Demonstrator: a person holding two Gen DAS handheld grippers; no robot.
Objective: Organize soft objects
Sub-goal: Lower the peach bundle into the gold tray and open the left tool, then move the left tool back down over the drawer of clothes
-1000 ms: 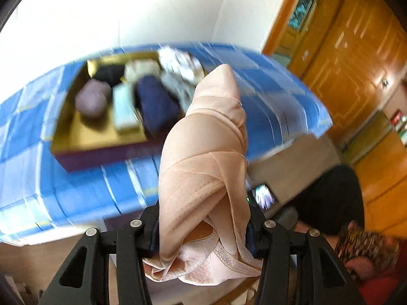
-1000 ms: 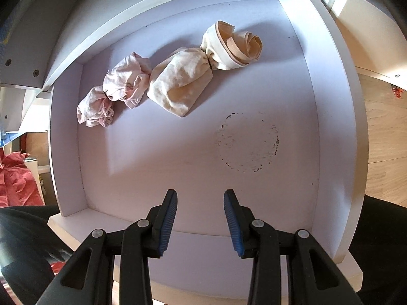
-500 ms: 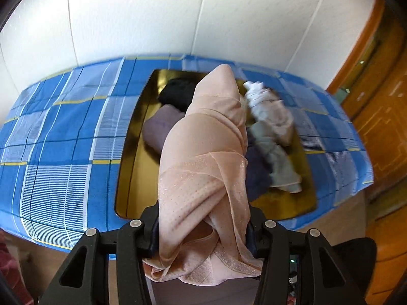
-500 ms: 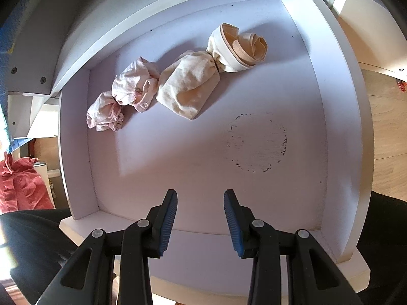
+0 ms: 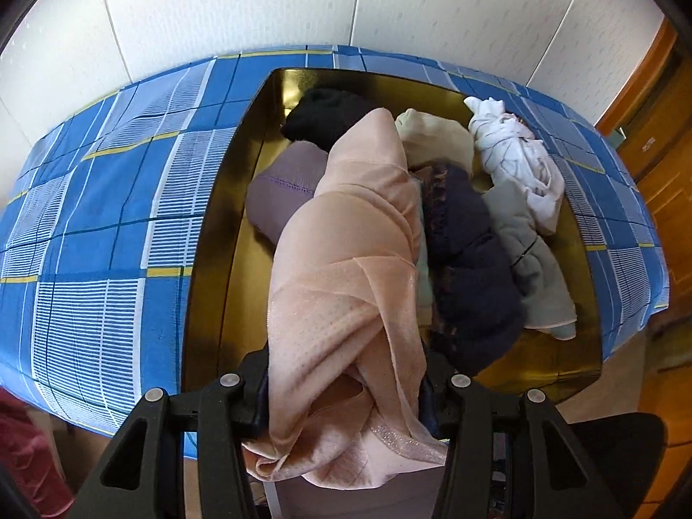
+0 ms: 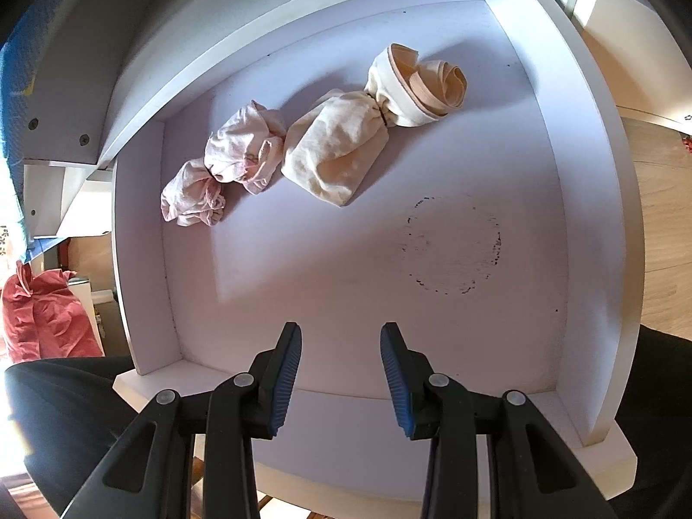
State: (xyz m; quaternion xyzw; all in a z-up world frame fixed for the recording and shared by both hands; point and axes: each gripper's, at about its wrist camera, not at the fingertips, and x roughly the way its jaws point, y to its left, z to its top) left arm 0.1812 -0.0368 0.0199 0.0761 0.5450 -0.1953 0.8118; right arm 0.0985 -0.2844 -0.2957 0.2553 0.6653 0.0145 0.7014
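Your left gripper (image 5: 344, 393) is clamped on a rolled peach-pink cloth bundle (image 5: 346, 268). The roll sits squarely between the two fingers, its loose tail spilling out toward 6 o'clock below them, while its rounded tip reaches up toward 12 o'clock. Behind the roll lies a gold tray (image 5: 216, 259) on a blue checked cloth (image 5: 99, 216). In the tray, a black bundle (image 5: 320, 116) lies at 12 o'clock, a mauve one (image 5: 281, 199) at 10 o'clock beside the roll, a cream one (image 5: 437, 138) at 1 o'clock, a white one (image 5: 519, 160) and a grey one (image 5: 532, 268) at 2 o'clock, and a navy one (image 5: 471, 272) just right of the roll.

Your right gripper (image 6: 341, 372) holds nothing; its jaws stand narrowly apart with a clear gap between the blue pads. It hangs over a white drawer (image 6: 142, 259). From the fingers, a pale pink bundle (image 6: 229, 168) lies at 11 o'clock and a cream tied bundle (image 6: 346, 147) at 12 o'clock, touching each other, both well apart from the jaws.
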